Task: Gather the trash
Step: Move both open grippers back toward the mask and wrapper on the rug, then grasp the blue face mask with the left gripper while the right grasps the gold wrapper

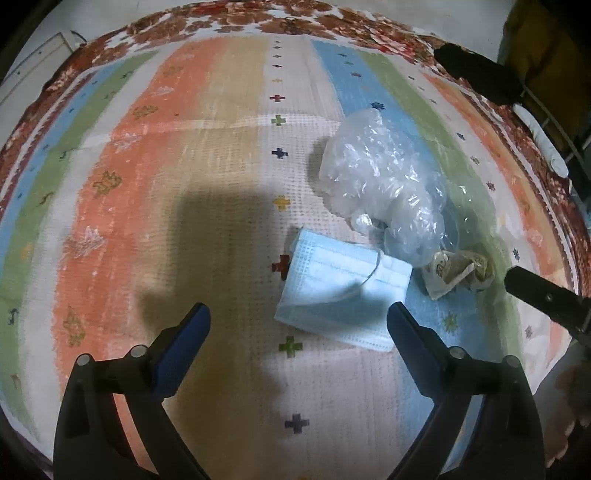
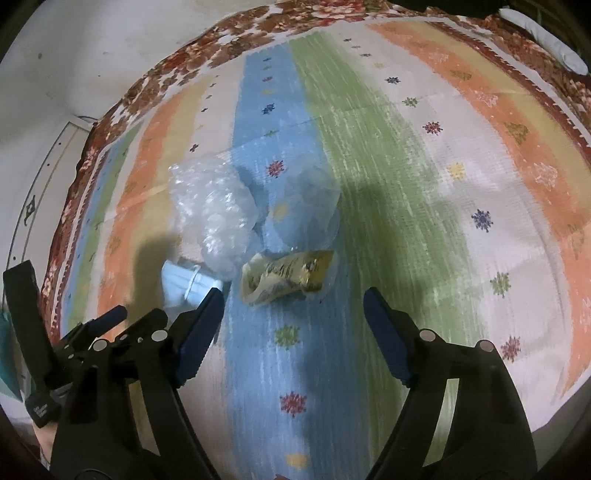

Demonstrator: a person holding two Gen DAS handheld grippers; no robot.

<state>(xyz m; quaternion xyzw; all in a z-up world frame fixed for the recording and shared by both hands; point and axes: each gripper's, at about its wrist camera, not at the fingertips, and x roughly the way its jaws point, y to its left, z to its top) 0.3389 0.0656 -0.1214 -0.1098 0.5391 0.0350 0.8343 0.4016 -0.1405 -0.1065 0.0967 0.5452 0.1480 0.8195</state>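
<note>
Below both grippers lies a striped cloth [image 1: 229, 155] with small cross and star motifs, spread over a floral-edged cover [image 1: 258, 18]; whether the surface beneath is a tabletop or a bed cannot be told.

The left gripper [image 1: 299, 314] hangs above the cloth with its blue-padded jaws spread wide and nothing between them. Just ahead of it, slightly toward its right finger, lies a pale blue face mask [image 1: 343, 291], flat on the cloth with one ear loop curled across it; the right fingertip overlaps the mask's near corner in the left wrist view, though contact cannot be judged. Farther ahead and to the right sits a crumpled clear plastic bag [image 1: 380, 181], touching the mask's far edge. Beside the bag, to the right of the mask, lies a crumpled yellowish wrapper [image 1: 458, 271].

The right gripper [image 2: 293, 299] is likewise wide open and empty. The wrapper [image 2: 288, 275] lies just ahead of it, between the lines of its fingers. The plastic bag [image 2: 218, 214] sits ahead to the left, and the mask [image 2: 184, 284] shows partly behind its left finger.
</note>
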